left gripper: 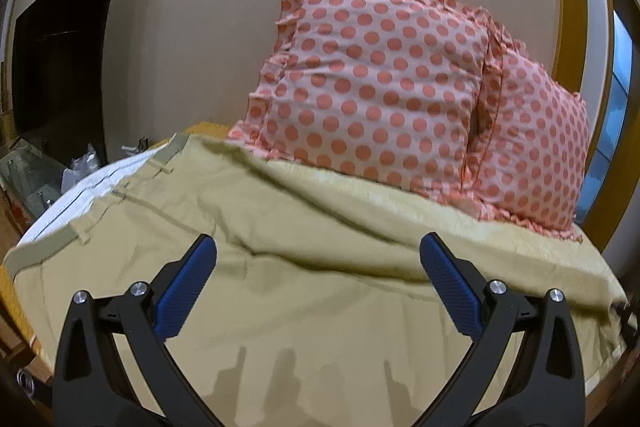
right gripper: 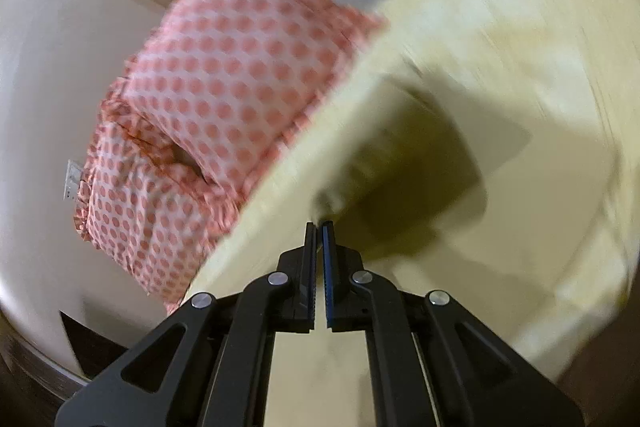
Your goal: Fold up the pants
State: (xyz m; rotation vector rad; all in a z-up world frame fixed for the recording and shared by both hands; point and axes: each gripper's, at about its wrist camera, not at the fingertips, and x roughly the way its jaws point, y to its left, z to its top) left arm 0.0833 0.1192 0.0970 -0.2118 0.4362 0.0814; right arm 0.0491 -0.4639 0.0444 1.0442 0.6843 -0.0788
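Khaki pants (left gripper: 248,267) lie spread on the bed, waistband with white lining (left gripper: 80,199) at the left. My left gripper (left gripper: 318,259) is open and empty, hovering just above the middle of the pants. In the right wrist view, my right gripper (right gripper: 320,227) is shut on an edge of the pants (right gripper: 460,131) and holds the cloth lifted; the view is tilted and blurred by motion.
Two pink polka-dot pillows (left gripper: 380,83) lean against the wall at the back of the bed, and show in the right wrist view (right gripper: 224,99). A dark cabinet (left gripper: 60,59) and a cluttered glass surface (left gripper: 36,179) stand to the left. A wooden frame (left gripper: 568,27) is at right.
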